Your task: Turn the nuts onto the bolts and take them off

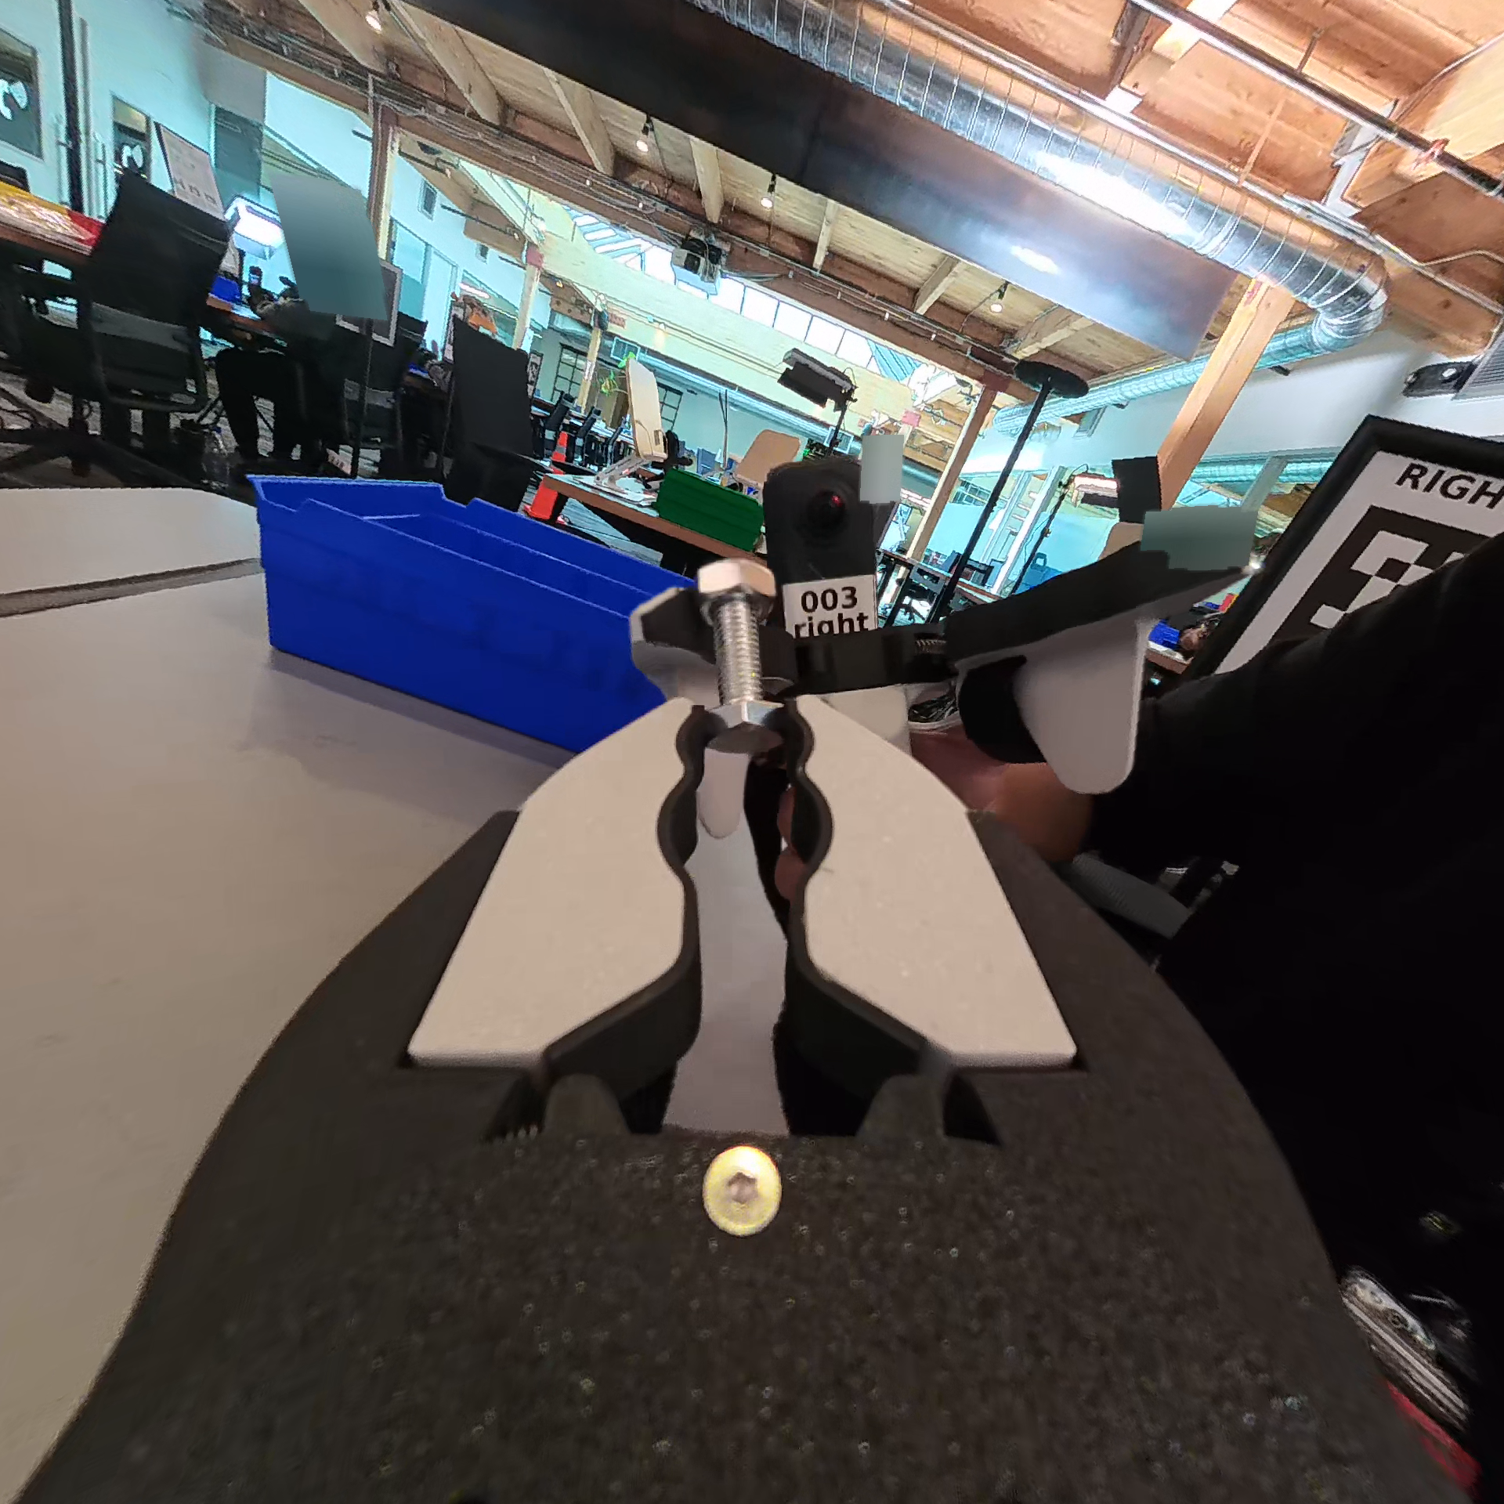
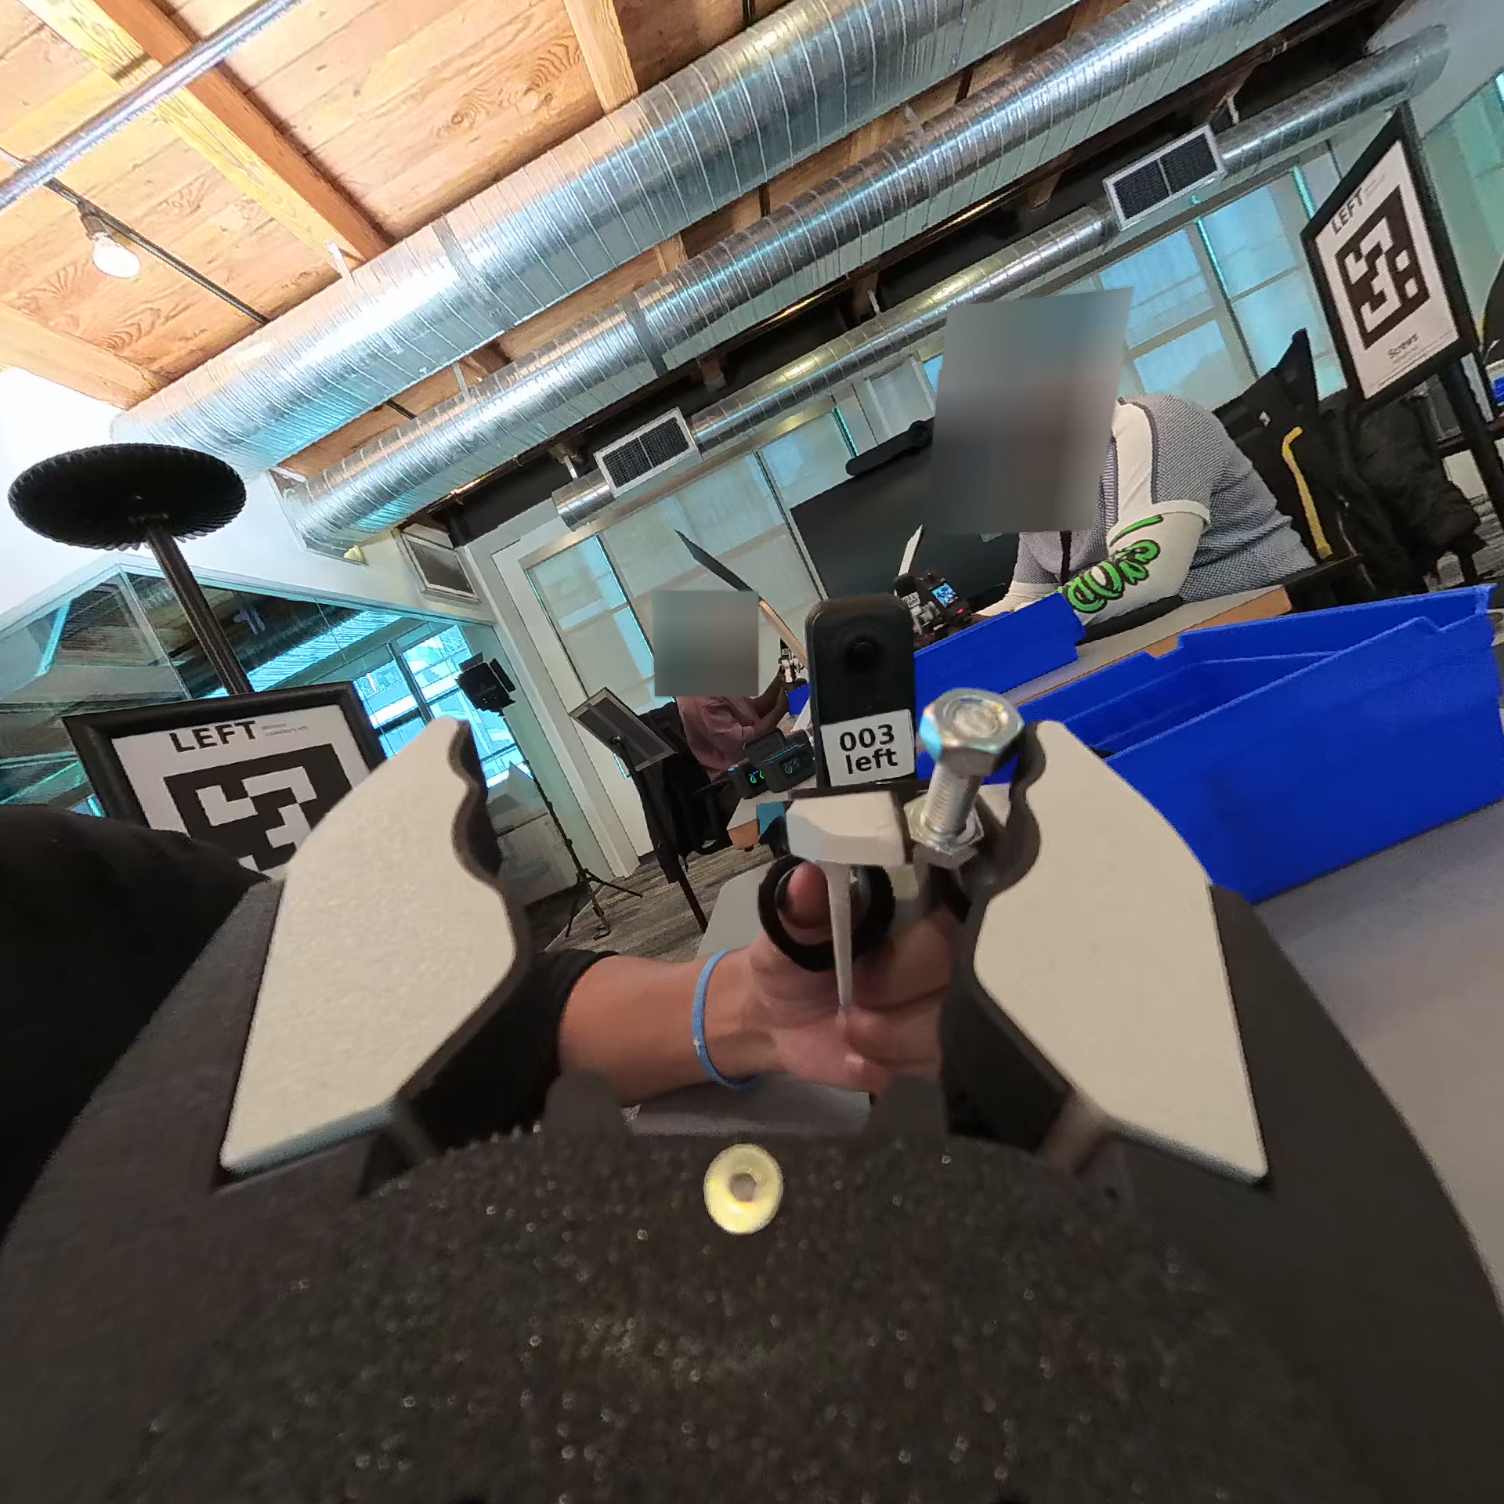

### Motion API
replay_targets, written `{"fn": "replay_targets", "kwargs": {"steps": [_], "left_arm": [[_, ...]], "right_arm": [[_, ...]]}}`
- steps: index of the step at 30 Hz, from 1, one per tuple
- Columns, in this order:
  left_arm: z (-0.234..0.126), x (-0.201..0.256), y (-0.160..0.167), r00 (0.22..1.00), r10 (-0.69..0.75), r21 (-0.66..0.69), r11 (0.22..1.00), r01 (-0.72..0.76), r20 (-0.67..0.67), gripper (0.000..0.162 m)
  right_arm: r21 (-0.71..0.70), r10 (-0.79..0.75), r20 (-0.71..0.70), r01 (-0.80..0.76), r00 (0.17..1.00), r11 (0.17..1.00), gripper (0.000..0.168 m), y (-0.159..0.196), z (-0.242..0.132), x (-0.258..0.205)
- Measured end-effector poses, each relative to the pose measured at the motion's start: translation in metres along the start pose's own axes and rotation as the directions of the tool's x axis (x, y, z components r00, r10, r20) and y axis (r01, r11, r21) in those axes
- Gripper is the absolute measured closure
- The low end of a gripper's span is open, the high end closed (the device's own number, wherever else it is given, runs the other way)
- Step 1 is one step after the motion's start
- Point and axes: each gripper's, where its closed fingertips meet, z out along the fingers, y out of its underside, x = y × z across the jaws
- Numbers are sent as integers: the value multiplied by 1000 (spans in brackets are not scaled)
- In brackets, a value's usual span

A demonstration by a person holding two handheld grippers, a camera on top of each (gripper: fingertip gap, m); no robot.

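Observation:
A silver bolt (image 1: 736, 651) stands upright, hex head on top, with its lower end in a silver nut (image 1: 742, 727). My left gripper (image 1: 742, 724) is shut on the nut and holds it above the grey table (image 1: 163, 814). My right gripper (image 2: 753, 757) is wide open and empty. The bolt (image 2: 952, 781) and nut (image 2: 944, 838) sit just inside its right finger (image 2: 1099, 895). In the left wrist view the right gripper (image 1: 871, 667) faces me, one finger (image 1: 659, 643) beside the bolt's shank. The left gripper (image 2: 895, 838) shows head-on in the right wrist view.
A blue plastic bin (image 1: 456, 586) stands on the table behind the bolt; it also shows in the right wrist view (image 2: 1302, 732). Framed marker boards (image 2: 236, 781) stand nearby. A hand (image 2: 814, 1025) holds the left gripper. People sit at desks beyond.

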Motion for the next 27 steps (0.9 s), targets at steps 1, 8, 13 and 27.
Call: {"fn": "replay_targets", "kwargs": {"steps": [1, 8, 13, 27], "left_arm": [[0, 0, -1, 1000, 3, 5, 1000, -3, 5, 145], [-7, -7, -7, 1000, -9, 24, 1000, 8, 26, 145], [-3, 1, -5, 1000, -11, 19, 1000, 11, -13, 145], [12, 7, 16, 997, -51, -40, 998, 48, -57, 145]], "right_arm": [[0, -1, 0, 1, 1000, 1000, 48, 0, -1, -1], [5, -33, -17, 33, 999, 999, 50, -3, -12, -4], [55, -36, -92, 41, 995, 998, 49, -15, -17, 16], [27, -35, -33, 36, 999, 999, 46, -1, 10, 7]]}}
